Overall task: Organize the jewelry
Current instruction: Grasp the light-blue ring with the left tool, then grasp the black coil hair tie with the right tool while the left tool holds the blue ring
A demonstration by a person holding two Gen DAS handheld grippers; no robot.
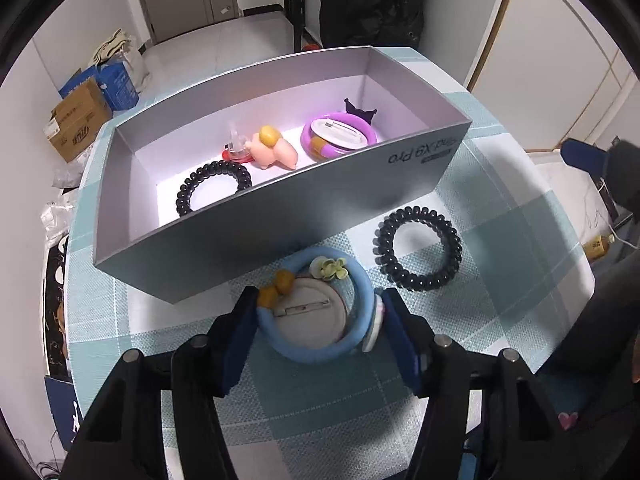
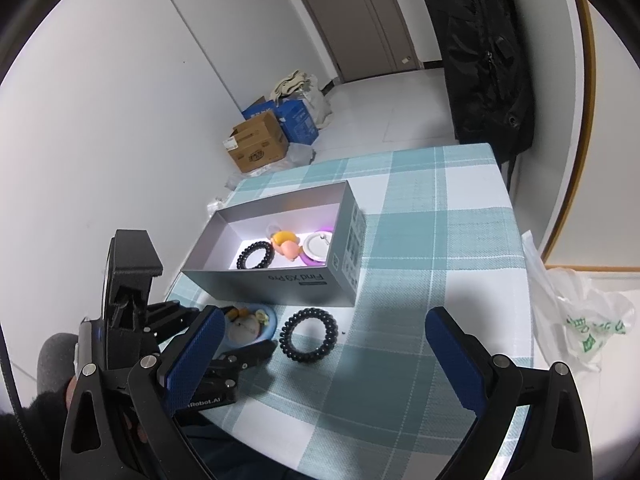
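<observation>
We find left gripper (image 1: 318, 322) fingers closed round blue fuzzy ring with round pin badge (image 1: 316, 312), on counter (image 1: 500, 216) just before open grey cardboard box (image 1: 280, 216). Right gripper (image 2: 324, 356) wide, empty. Step: pickup. Next: lift over box wall, release inside.

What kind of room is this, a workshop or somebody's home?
Most likely a home. A checked tablecloth covers the table, cardboard boxes and bags sit on the tiled floor by a plain door, and a black backpack hangs by the wall.
</observation>
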